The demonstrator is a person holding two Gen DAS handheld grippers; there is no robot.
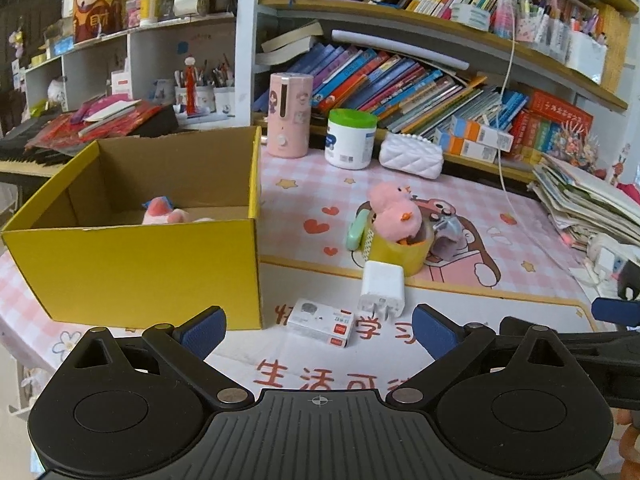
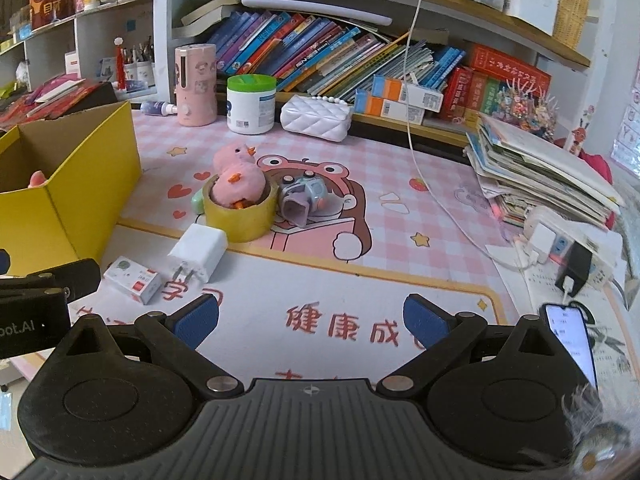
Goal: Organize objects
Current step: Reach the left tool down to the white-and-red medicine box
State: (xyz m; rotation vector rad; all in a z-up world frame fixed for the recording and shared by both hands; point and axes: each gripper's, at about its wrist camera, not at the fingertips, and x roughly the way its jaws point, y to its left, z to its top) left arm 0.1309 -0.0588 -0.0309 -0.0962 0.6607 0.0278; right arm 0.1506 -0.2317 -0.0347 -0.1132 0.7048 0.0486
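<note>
Evidently the sorting has only begun: the yellow box (image 1: 132,240) stands open on the counter (image 2: 360,300) with a single pink plush (image 1: 162,212) lying inside, and everything else waits outside it. Just right of the box lies a small white carton (image 1: 322,322), and beside that, a little further from the box, a white charger plug (image 1: 382,286) with its prongs toward the camera. Behind the plug, still to the right of the box, a roll of yellow tape (image 2: 240,216) holds a pink duck toy (image 2: 238,178) seated in its core; a small grey-and-lilac toy (image 2: 300,198) touches the roll on the side away from the box, and a pale green item (image 1: 354,234) leans on the side nearer the box. The left gripper (image 1: 320,330) hovers low in front of the carton with its jaws spread wide and nothing between them; the right gripper (image 2: 312,320), further right of the box, is likewise spread and empty over bare mat. Judging by this, at least five loose items remain to be boxed. The plush is largely hidden by the near wall of the box, so whether anything else lies in there cannot be told, and the green item is too covered to identify.
</note>
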